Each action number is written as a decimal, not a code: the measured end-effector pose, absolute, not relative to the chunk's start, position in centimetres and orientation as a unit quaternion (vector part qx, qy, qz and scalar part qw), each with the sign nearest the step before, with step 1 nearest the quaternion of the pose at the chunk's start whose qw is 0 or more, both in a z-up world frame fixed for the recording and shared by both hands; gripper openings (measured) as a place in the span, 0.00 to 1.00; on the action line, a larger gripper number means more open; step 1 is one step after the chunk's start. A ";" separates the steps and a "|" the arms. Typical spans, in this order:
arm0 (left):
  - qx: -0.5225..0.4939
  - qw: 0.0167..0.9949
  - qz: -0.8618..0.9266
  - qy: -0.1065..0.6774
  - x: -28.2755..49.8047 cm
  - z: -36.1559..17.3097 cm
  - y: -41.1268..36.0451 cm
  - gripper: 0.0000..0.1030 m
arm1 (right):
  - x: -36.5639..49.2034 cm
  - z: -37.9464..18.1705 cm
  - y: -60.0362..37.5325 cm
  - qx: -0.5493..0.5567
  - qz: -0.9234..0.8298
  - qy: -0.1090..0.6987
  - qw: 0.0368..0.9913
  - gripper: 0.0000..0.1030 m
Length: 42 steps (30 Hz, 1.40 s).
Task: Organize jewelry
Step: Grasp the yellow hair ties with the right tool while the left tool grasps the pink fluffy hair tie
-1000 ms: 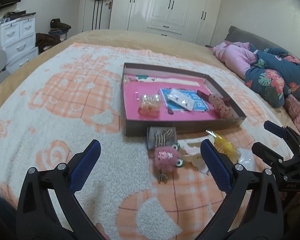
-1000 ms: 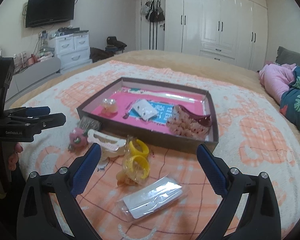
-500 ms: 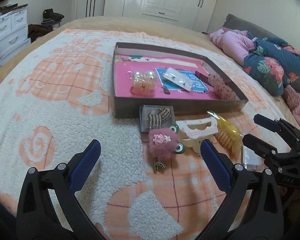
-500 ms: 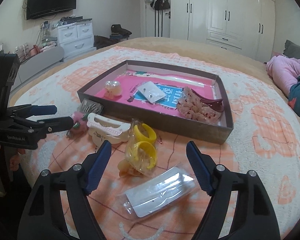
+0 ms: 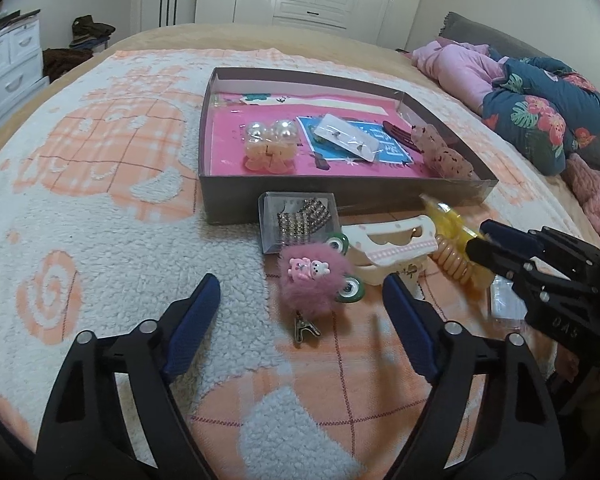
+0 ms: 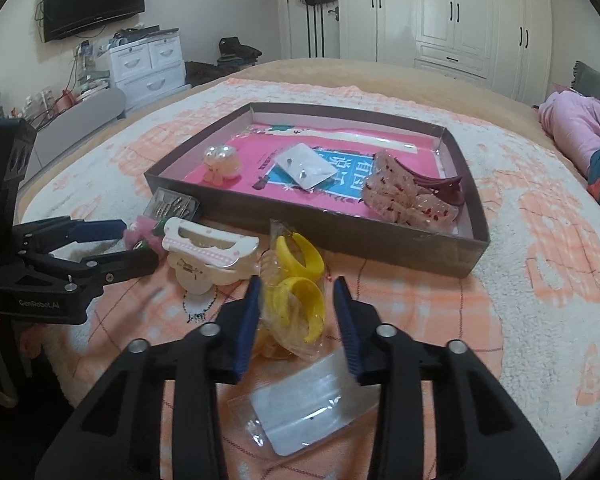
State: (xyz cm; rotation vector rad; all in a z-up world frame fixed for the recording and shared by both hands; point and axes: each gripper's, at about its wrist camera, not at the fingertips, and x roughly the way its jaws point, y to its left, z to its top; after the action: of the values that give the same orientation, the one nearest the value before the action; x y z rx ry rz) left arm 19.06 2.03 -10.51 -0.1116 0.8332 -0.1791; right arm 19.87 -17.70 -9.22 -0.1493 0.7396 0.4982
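- Between your right gripper fingers, half closed but not yet gripping, the bag of yellow hair clips lies on the blanket just before the box.
- Slippery plastic could slide out if you pinch only film.
- Its long axis runs toward the box.
- Your left gripper is wide open, near the pink pom-pom clip.

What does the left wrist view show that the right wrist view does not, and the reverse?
Only the left wrist view shows the metal clip below the pink pompom. Only the right wrist view shows the wall television and the flat clear packet. Both show the box, the white hair claw and the yellow bands.
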 end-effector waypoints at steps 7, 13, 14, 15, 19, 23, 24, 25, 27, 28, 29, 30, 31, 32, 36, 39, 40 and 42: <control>-0.061 0.908 -0.091 0.404 19.4 -10.6 2.1 0.51 | 21.2 -9.8 -18.7 -0.068 0.212 0.370 0.902 0.18; -0.062 0.906 -0.103 0.405 19.6 -10.6 1.8 0.30 | 21.4 -9.9 -19.0 -0.056 0.218 0.375 0.899 0.16; -0.056 0.907 -0.104 0.404 19.5 -10.6 1.6 0.28 | 21.4 -9.9 -19.1 -0.053 0.218 0.374 0.900 0.16; -0.054 0.908 -0.105 0.403 19.4 -10.5 1.4 0.27 | 21.3 -9.8 -19.1 -0.051 0.217 0.373 0.901 0.16; -0.047 0.910 -0.106 0.398 18.8 -10.0 1.3 0.26 | 21.1 -9.3 -19.7 -0.042 0.216 0.362 0.906 0.16; -0.048 0.915 -0.110 0.386 18.1 -9.0 1.1 0.26 | 20.6 -8.5 -20.4 -0.032 0.216 0.349 0.911 0.16; -0.048 0.916 -0.112 0.382 18.0 -8.7 1.1 0.26 | 20.6 -8.3 -20.5 -0.029 0.216 0.347 0.912 0.16; -0.049 0.918 -0.112 0.377 17.8 -8.5 1.1 0.26 | 20.5 -8.1 -20.8 -0.026 0.216 0.345 0.913 0.16; -0.050 0.922 -0.114 0.367 17.6 -7.7 1.0 0.26 | 20.4 -7.7 -21.1 -0.022 0.214 0.340 0.915 0.16; -0.051 0.923 -0.114 0.365 17.6 -7.5 1.0 0.26 | 20.3 -7.3 -21.3 -0.019 0.214 0.336 0.917 0.16; -0.052 0.924 -0.115 0.362 17.5 -7.2 0.9 0.26 | 20.3 -7.1 -21.5 -0.018 0.214 0.333 0.918 0.16; -0.052 0.924 -0.116 0.360 17.5 -7.0 0.8 0.26 | 20.2 -6.9 -21.6 -0.017 0.212 0.330 0.920 0.16; -0.051 0.926 -0.117 0.356 17.5 -6.7 0.7 0.26 | 20.2 -6.6 -21.9 -0.012 0.210 0.326 0.922 0.16; -0.051 0.926 -0.117 0.355 17.5 -6.5 0.6 0.26 | 20.2 -6.4 -22.2 -0.008 0.209 0.323 0.923 0.16; -0.046 0.928 -0.121 0.349 17.9 -5.9 -0.1 0.26 | 20.2 -5.7 -22.9 0.001 0.204 0.315 0.927 0.16; -0.044 0.929 -0.123 0.347 18.3 -5.6 -0.7 0.26 | 20.2 -5.3 -23.3 0.002 0.198 0.307 0.931 0.16; -0.044 0.928 -0.124 0.347 18.4 -5.6 -0.8 0.26 | 20.2 -5.2 -23.5 0.004 0.199 0.306 0.931 0.16; -0.042 0.929 -0.127 0.345 18.7 -5.4 -1.3 0.26 | 20.2 -5.1 -23.6 0.005 0.196 0.303 0.933 0.16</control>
State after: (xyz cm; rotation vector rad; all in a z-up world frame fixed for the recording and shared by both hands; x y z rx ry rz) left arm 18.73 -1.30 -5.43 -0.0855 0.7077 -0.2610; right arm 20.19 -23.63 -5.08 0.0100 0.6193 0.4020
